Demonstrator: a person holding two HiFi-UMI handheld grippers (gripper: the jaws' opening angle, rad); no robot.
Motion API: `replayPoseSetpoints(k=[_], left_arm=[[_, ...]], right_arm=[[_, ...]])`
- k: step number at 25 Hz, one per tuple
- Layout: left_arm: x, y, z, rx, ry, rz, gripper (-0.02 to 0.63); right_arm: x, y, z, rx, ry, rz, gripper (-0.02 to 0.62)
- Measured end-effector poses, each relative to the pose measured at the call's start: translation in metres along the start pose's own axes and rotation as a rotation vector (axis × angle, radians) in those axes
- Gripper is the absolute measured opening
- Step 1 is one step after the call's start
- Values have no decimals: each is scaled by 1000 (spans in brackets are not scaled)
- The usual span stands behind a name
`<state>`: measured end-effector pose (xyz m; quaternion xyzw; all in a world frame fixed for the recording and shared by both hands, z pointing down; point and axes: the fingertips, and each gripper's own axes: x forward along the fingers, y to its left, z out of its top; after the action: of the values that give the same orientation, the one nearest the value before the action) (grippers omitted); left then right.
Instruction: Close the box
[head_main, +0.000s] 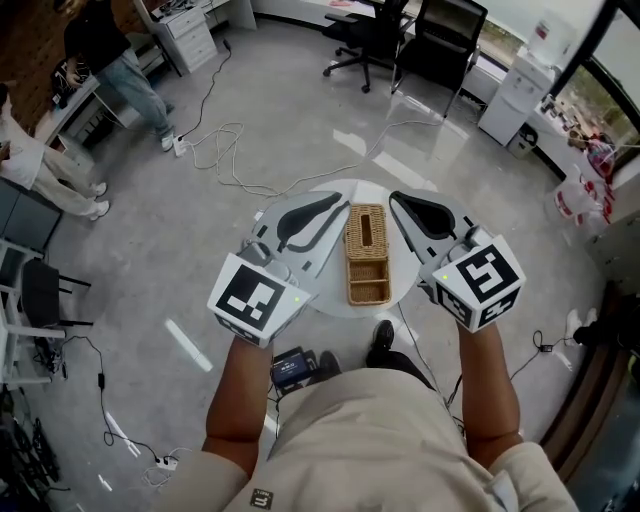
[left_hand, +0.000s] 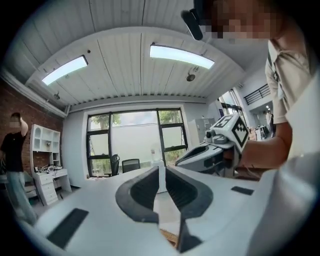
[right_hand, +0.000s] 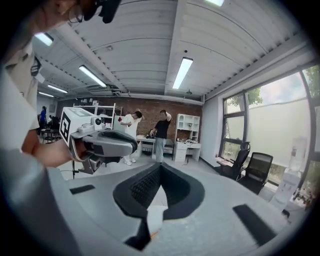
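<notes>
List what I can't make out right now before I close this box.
- Head view: wicker box, hinge or latch too small to tell.
- Left gripper view: the shut left tool hides the box except a sliver.
- Right gripper view: the shut right tool does the same.
- Head view: the round table has its sides hidden under both tools.

Box (head_main: 367, 255) on table (head_main: 372, 192); it lies between left hand-held gripper (head_main: 335, 207) and right hand-held gripper (head_main: 397, 200).
</notes>
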<state>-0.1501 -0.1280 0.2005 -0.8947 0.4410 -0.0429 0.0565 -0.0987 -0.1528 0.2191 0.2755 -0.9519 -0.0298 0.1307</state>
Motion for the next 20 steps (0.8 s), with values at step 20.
replayPoseSetpoints(k=[20], left_arm=[[-14, -54, 46, 40, -32, -49, 40]], right_arm=[[-71, 11, 39, -107, -19, -82, -11]])
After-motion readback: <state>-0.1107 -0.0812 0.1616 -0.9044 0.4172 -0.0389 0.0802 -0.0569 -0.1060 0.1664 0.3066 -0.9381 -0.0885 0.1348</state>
